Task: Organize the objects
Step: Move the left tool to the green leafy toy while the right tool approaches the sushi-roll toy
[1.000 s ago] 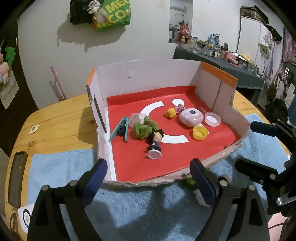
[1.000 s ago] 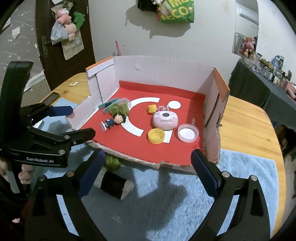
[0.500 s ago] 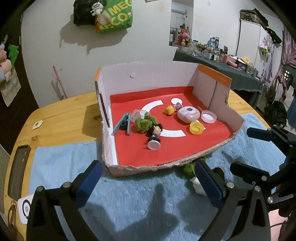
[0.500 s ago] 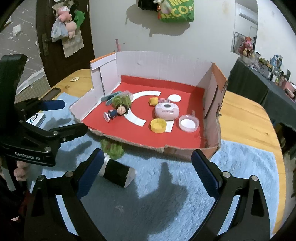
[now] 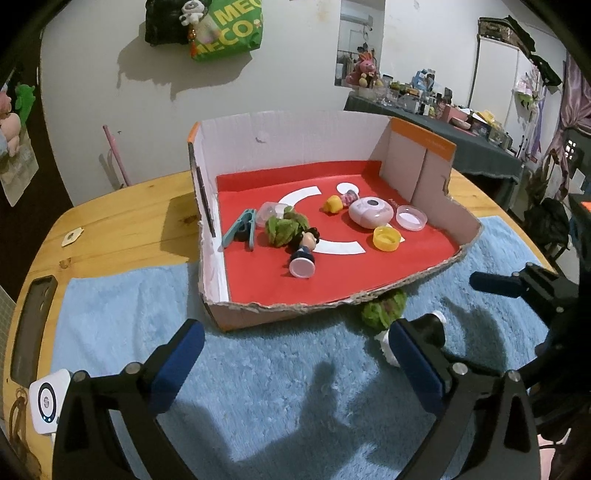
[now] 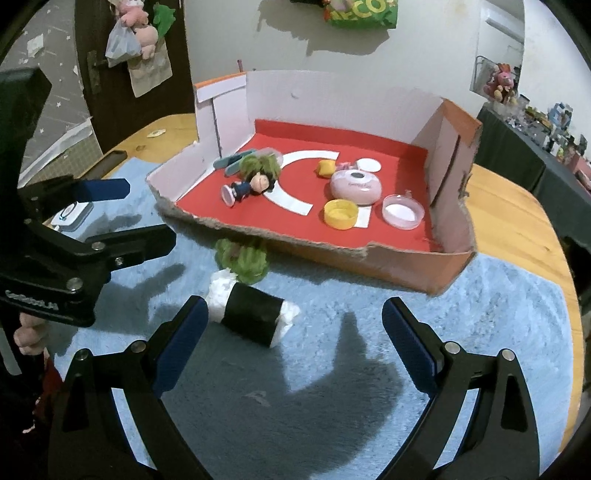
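Observation:
A cardboard box (image 5: 421, 155) (image 6: 417, 267) with a red floor holds a doll figure (image 5: 304, 251) (image 6: 245, 186), green lettuce toy (image 5: 282, 229), teal clip (image 5: 242, 232), pink round device (image 5: 371, 212) (image 6: 356, 186), yellow cap (image 5: 386, 238) (image 6: 340, 214) and clear lid (image 5: 410, 218) (image 6: 402, 212). Outside the box, on the blue towel (image 5: 277, 387) (image 6: 351, 354), lie a black-and-white roll (image 6: 255, 315) and a green toy (image 6: 243, 258) (image 5: 384, 308). My left gripper (image 5: 295, 360) and right gripper (image 6: 293, 349) are both open and empty above the towel, in front of the box.
The wooden table (image 5: 122, 221) carries a phone (image 5: 31, 325) and a small white device (image 5: 46, 402) at the left edge. A cluttered dark table (image 5: 461, 122) stands at the back right. A green bag (image 5: 225, 26) hangs on the wall.
Both grippers have pulled back from the box, which now looks smaller and farther. The roll and green toy on the towel have come into fuller view. Both grippers stay open.

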Motion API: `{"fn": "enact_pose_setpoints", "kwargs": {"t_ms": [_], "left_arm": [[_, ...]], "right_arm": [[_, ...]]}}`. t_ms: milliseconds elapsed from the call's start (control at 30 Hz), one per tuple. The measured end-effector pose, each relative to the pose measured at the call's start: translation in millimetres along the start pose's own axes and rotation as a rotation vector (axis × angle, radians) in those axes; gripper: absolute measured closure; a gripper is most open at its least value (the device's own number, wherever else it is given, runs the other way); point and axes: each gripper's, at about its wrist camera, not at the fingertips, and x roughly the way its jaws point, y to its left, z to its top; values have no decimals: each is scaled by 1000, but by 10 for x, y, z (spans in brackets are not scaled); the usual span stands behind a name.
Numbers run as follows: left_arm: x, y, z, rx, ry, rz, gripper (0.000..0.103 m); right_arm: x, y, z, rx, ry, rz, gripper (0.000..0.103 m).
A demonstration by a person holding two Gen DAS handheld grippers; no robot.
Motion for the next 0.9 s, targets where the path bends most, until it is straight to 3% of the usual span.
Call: {"fn": "enact_pose_setpoints", "kwargs": {"t_ms": [233, 433, 833, 900], "left_arm": [[-1, 68, -10, -17, 3, 9, 1], [41, 30, -25, 0, 13, -2, 1], [155, -210, 3, 42, 41, -64, 1], [176, -262, 6, 54, 46, -76, 1]], "right_arm": [[165, 136, 13, -19, 23, 26, 6], [251, 139, -1, -35, 48, -14, 6], [114, -364, -81, 52, 42, -127, 6], [102, -432, -92, 75, 42, -106, 6]]}}
